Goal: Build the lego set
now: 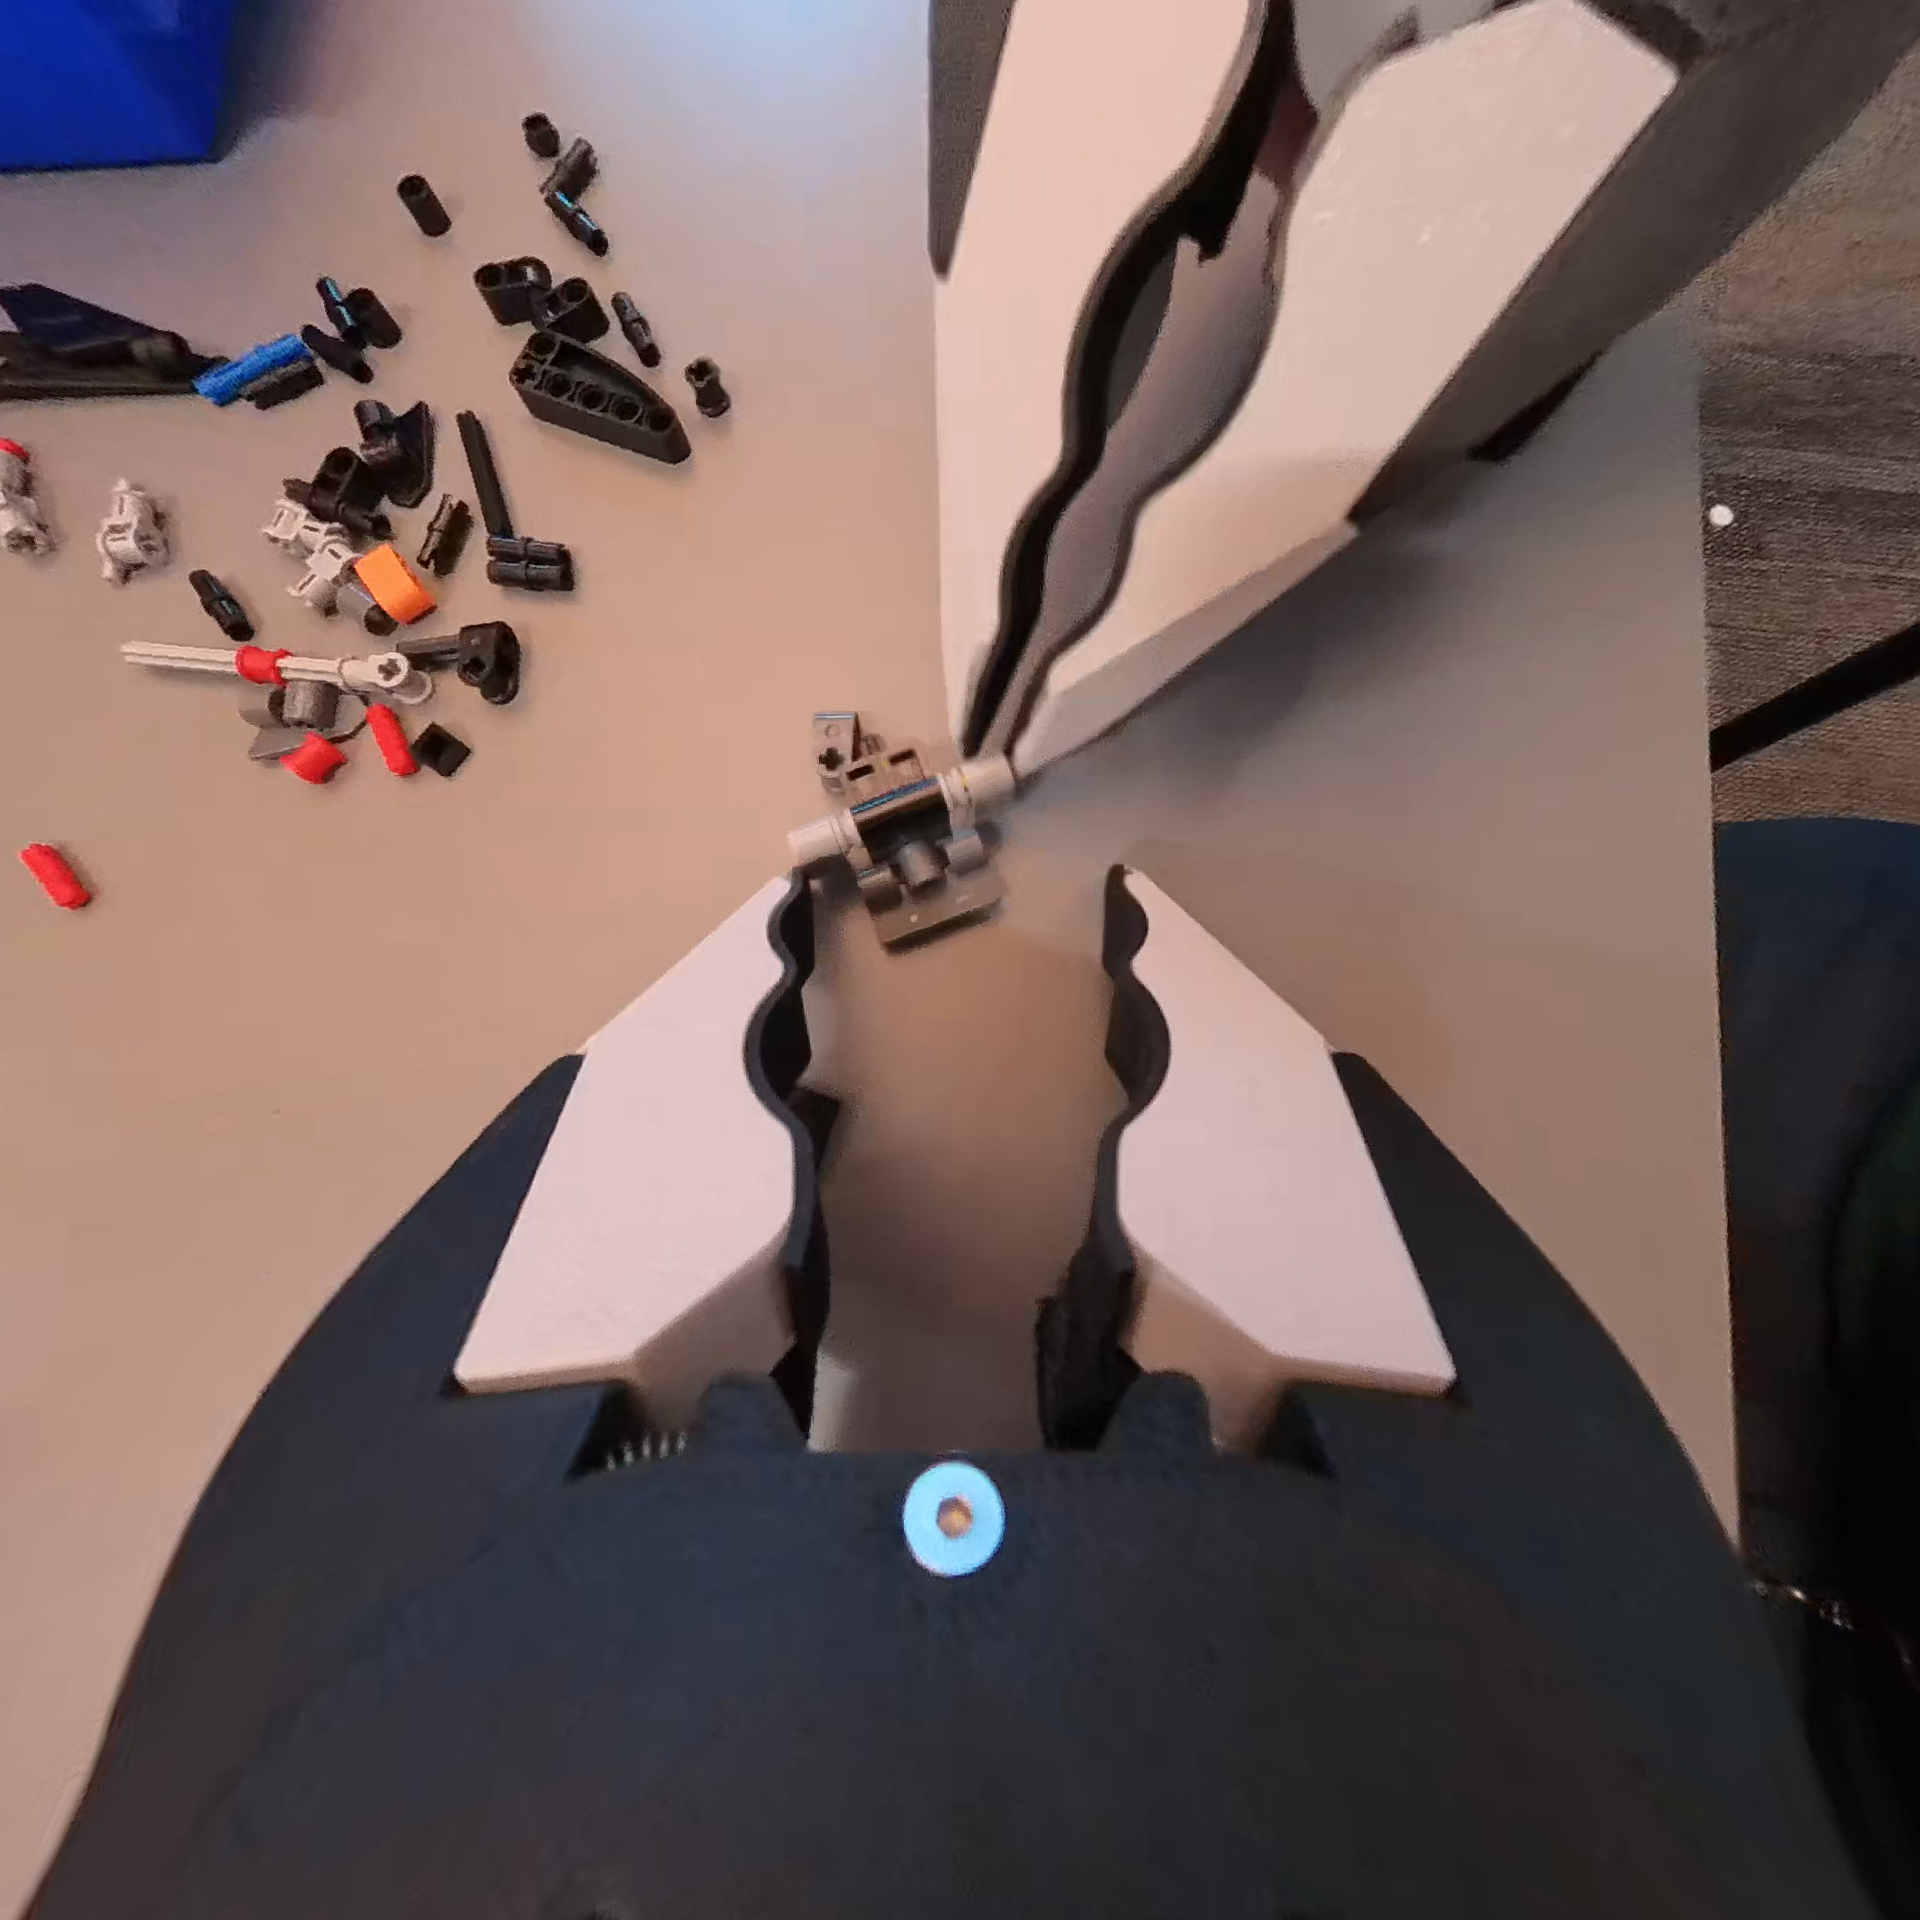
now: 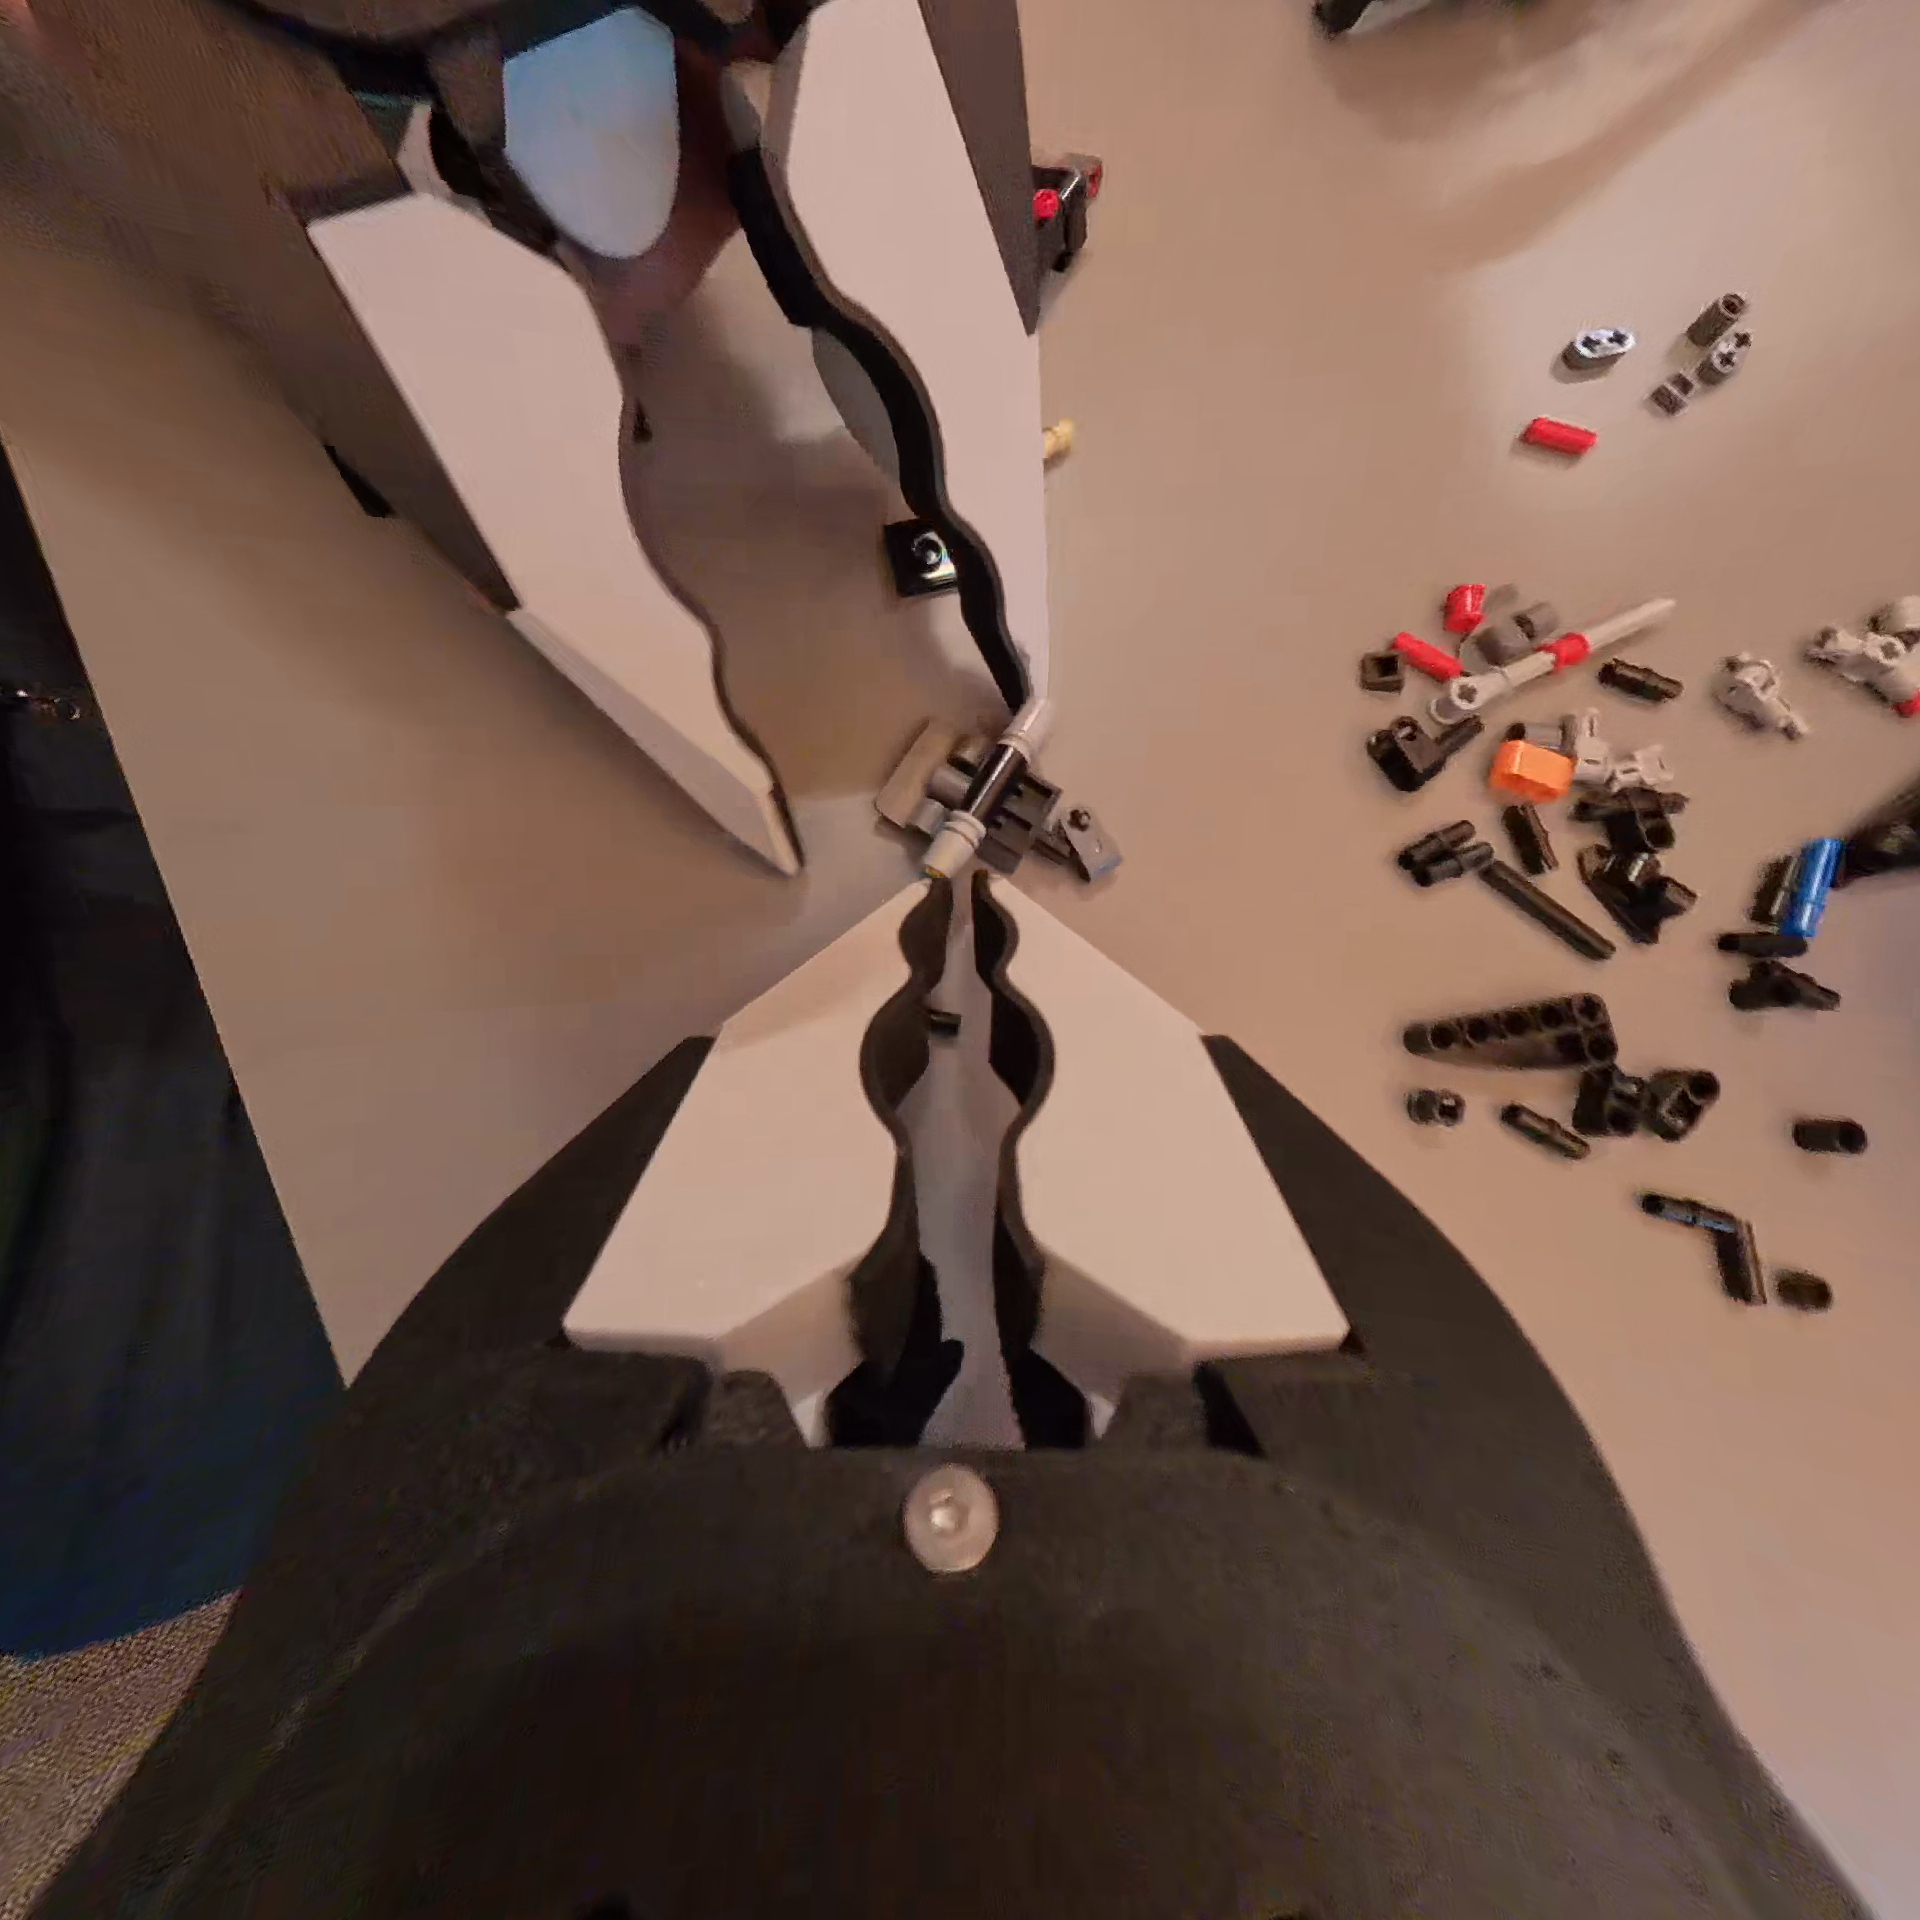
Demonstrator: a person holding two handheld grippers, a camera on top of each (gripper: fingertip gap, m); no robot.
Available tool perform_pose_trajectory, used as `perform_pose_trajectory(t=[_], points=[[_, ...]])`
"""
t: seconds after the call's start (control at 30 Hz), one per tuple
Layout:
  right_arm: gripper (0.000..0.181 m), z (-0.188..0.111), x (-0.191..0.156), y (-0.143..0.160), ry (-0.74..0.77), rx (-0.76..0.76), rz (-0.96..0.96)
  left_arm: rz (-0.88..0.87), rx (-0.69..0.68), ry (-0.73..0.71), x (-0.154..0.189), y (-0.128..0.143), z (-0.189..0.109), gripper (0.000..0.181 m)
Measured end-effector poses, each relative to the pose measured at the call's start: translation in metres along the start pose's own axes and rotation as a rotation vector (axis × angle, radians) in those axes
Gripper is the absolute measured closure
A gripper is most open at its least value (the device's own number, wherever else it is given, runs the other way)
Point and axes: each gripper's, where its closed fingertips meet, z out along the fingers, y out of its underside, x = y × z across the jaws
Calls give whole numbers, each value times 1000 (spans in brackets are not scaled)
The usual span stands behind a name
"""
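Note:
A small grey and black lego assembly with a light grey axle through it sits low on the tan table. My left gripper is open, its fingers on either side of the assembly, the left fingertip close to the axle's left end. My right gripper comes in from above in this view and is shut on the axle's right end. In the right wrist view my right gripper pinches the axle end of the assembly, and the open left gripper straddles it from above.
A spread of loose black, grey, red, orange and blue pieces lies left of the grippers; it shows at the right in the right wrist view. A blue box stands at the far left corner. The table edge runs close on the right. Only a small space, under 4 cm, lies between the two pairs of fingers.

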Motion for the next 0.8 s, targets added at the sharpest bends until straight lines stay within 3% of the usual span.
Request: perform_pose_trajectory(t=[0.13,0.4,0.53,0.8], points=[[181,5,-10,-4,-42,17,19,7,0,18,-4,0,0,133],[177,-3,2,1,-12,27,15,59,3,23,-3,-6,5,126],[179,2,0,1,-35,29,10,54,6,-2,-7,-8,7,140],[181,2,0,1,-42,54,20,133,-1,-4,-5,-8,6,141]])
